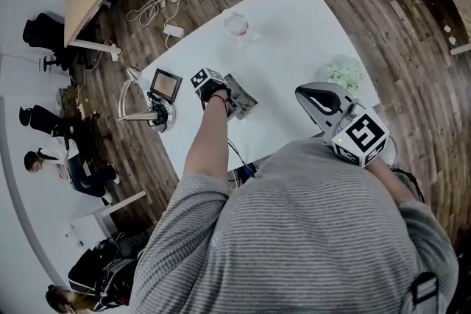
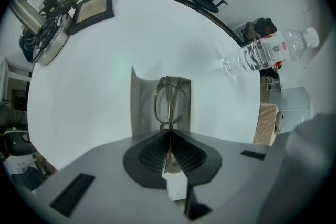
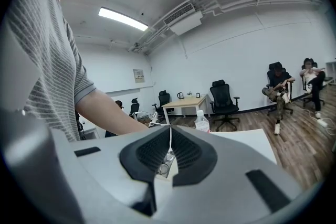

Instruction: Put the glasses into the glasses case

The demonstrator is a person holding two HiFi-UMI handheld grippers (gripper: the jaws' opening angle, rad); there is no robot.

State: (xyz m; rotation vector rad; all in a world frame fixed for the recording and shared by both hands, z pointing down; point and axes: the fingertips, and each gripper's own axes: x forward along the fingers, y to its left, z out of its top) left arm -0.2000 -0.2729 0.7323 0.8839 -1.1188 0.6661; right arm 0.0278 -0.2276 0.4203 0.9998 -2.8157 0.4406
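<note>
1. The folded glasses point(image 2: 169, 102) are pinched between the narrow jaws of the left gripper point(image 2: 169, 131), which points down over the open glasses case point(image 2: 140, 113).
2. The case lies on the white worktop point(image 2: 105, 60), with a water bottle point(image 2: 268, 52) well apart.
3. The right gripper point(image 3: 169, 136) is level, its jaws together and empty.

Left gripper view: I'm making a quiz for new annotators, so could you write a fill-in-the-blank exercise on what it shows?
1. The left claw is shut on the ____.
2. The glasses case lies on the ____ table.
3. In this view the plastic bottle shows to the ____ of the case.

Missing words: glasses; white; right.
</note>
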